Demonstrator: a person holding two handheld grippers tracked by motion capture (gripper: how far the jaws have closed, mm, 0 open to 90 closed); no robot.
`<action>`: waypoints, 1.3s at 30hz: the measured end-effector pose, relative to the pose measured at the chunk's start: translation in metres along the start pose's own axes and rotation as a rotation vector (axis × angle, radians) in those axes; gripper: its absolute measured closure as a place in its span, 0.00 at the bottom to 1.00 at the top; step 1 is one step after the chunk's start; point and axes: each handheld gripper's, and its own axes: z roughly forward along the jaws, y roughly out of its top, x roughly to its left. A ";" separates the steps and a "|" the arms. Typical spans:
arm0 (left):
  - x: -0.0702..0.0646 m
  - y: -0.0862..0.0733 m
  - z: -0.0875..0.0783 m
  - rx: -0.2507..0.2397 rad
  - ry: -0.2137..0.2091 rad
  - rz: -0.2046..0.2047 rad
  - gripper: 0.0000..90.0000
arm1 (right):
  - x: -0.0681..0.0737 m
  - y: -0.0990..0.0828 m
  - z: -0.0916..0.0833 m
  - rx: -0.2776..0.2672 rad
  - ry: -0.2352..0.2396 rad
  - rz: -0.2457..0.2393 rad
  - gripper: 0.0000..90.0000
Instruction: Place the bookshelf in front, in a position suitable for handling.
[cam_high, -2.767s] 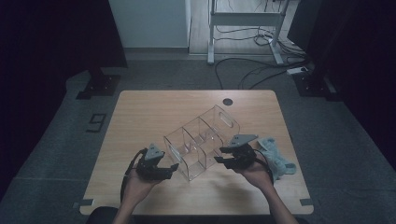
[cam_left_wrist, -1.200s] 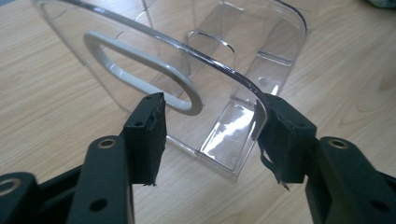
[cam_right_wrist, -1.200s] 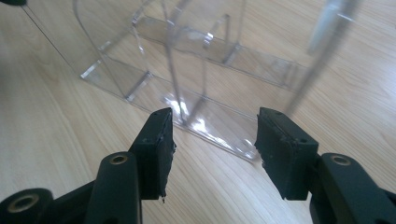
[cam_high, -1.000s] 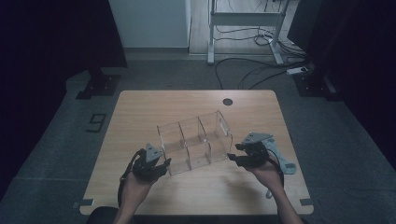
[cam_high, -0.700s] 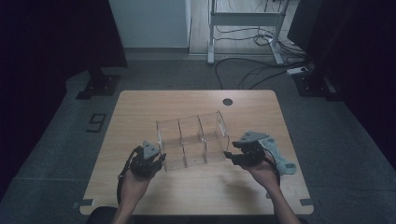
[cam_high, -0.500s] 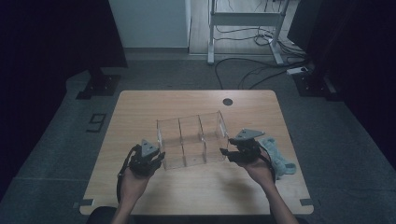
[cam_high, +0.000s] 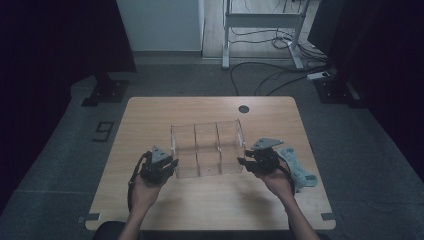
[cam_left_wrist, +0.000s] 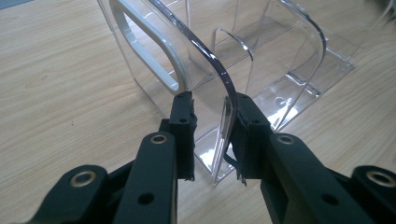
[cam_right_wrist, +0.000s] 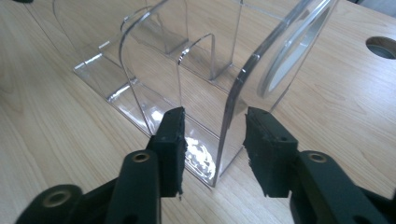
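A clear plastic organizer (cam_high: 207, 147) with three compartments lies crosswise on the wooden table (cam_high: 150, 115). My left gripper (cam_high: 167, 167) is at its left end. In the left gripper view my left gripper (cam_left_wrist: 213, 98) straddles the organizer's (cam_left_wrist: 280, 60) end wall, beside a white handle (cam_left_wrist: 144, 42). Its jaws have just been closing; one pad touches the wall and a gap shows at the other. My right gripper (cam_high: 245, 164) is at the right end. The right gripper (cam_right_wrist: 215, 112) straddles the organizer's (cam_right_wrist: 154, 60) other end wall, jaws just closing, gaps on both sides.
A grey-green cloth (cam_high: 295, 167) lies on the table by the right hand. A round cable hole (cam_high: 243, 108) sits near the far edge, behind the organizer. Dark floor with cables and a metal stand surrounds the table.
The organizer has swung from a diagonal to lie square with the table's front edge. Both grippers have come in to its two ends and their jaws have narrowed around the end walls.
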 end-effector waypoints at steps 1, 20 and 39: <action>0.001 0.001 0.002 0.001 -0.002 0.001 0.81 | -0.001 -0.001 0.000 0.004 -0.004 -0.003 0.67; 0.016 0.021 0.030 0.029 -0.060 -0.007 0.81 | -0.014 -0.007 0.002 0.014 -0.072 0.014 0.81; 0.021 0.022 0.041 -0.007 -0.083 -0.039 0.63 | -0.020 -0.007 0.003 -0.010 -0.063 0.029 0.70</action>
